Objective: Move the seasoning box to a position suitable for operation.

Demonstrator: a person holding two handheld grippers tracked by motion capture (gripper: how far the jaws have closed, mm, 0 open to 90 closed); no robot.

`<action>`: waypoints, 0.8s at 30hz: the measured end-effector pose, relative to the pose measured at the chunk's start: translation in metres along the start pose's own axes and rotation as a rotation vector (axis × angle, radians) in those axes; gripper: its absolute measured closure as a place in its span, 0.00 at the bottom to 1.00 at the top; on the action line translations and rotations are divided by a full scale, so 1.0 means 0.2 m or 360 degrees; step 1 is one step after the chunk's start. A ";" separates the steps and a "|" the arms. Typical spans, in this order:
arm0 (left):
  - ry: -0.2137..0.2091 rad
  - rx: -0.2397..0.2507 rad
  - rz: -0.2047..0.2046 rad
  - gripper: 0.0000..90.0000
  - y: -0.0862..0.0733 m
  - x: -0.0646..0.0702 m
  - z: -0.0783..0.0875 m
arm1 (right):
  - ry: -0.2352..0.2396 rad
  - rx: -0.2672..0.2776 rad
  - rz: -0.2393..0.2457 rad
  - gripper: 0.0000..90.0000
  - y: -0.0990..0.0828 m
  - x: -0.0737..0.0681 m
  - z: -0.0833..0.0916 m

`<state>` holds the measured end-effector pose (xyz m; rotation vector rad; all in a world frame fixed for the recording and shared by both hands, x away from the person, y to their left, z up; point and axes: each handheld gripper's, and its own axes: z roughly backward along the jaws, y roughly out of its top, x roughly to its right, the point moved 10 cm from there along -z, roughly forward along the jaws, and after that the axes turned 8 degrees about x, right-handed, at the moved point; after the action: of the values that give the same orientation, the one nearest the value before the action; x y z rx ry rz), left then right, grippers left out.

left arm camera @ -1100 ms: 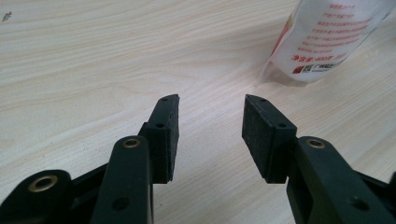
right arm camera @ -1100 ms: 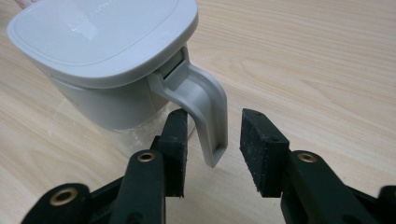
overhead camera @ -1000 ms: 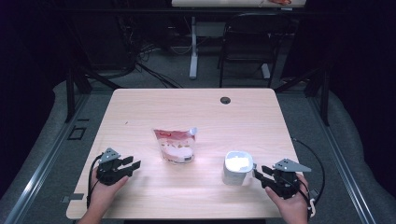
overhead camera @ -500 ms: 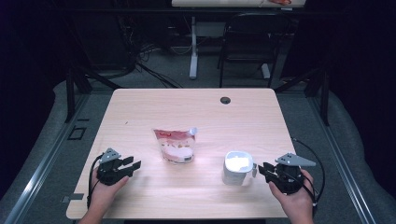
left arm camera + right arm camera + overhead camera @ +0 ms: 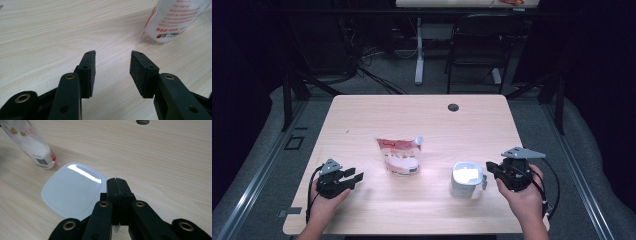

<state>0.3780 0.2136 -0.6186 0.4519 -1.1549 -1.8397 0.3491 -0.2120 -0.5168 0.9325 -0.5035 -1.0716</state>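
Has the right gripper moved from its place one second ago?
Yes. In the high view the right gripper now sits higher in the picture beside the white container, nearer the table's far edge. Its jaws have just closed, apparently on the container's handle.

High view: fixed overhead, facing forward and down on the whole table. Left gripper view: low, close, looks past its fingertips to the pouch beyond. Right gripper view: close above the white tub. All three share the pouch.
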 end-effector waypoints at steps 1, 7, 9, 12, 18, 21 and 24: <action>-0.0005 -0.0010 0.0000 0.62 0.00 0.00 0.00 | -0.0015 0.0006 0.0004 1.00 0.01 -0.01 0.00; -0.0007 -0.0010 -0.0003 0.62 0.00 0.00 0.00 | -0.0065 -0.0034 0.0025 0.94 0.01 -0.04 -0.02; 0.0001 -0.0001 -0.0008 0.62 0.00 0.00 0.00 | -0.0061 -0.0063 0.0003 0.93 -0.01 -0.05 -0.03; 0.0000 -0.0002 -0.0008 0.62 0.00 0.00 0.00 | -0.0059 -0.0081 -0.0043 0.91 -0.03 -0.04 -0.04; 0.0000 -0.0004 -0.0006 0.62 0.00 0.00 0.00 | -0.0023 -0.0112 -0.0054 0.90 -0.05 -0.05 -0.05; 0.0000 -0.0002 -0.0001 0.62 0.00 0.00 0.00 | -0.0034 -0.0123 -0.0058 0.90 -0.06 -0.05 -0.06; -0.0005 -0.0011 -0.0003 0.62 0.00 0.00 0.00 | -0.0027 -0.0129 -0.0069 0.90 -0.07 -0.05 -0.06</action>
<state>0.3775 0.2139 -0.6190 0.4463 -1.1501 -1.8460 0.3469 -0.2014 -0.5344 0.8670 -0.4525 -1.1317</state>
